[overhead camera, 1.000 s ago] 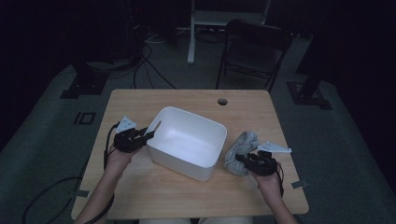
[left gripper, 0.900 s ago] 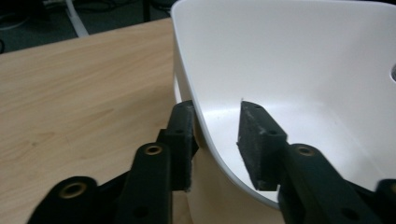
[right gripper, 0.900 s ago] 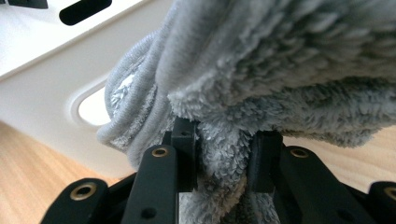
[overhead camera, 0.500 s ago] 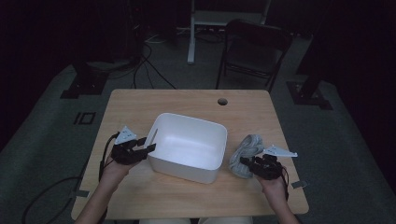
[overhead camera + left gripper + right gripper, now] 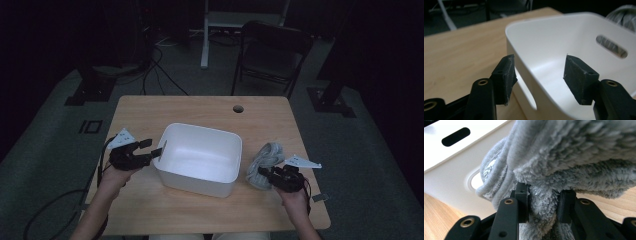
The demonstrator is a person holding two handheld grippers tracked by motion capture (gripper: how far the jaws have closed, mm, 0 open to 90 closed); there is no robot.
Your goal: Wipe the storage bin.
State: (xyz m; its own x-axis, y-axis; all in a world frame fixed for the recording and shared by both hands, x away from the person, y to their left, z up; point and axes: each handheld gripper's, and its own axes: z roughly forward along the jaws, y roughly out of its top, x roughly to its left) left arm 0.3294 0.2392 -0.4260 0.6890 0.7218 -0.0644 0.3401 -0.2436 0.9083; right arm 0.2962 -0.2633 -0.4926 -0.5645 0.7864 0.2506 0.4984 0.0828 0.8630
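Bin shifted left on wooden table, dark room.

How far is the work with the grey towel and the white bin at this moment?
Done: the white bin stands on the table, and the left gripper has just been opening; its jaws straddle the bin's wall without pressing it.
In hand: the right gripper is shut on the grey towel, which lies beside the bin.
Left: the bin looks empty, so the towel probably still has to go in.
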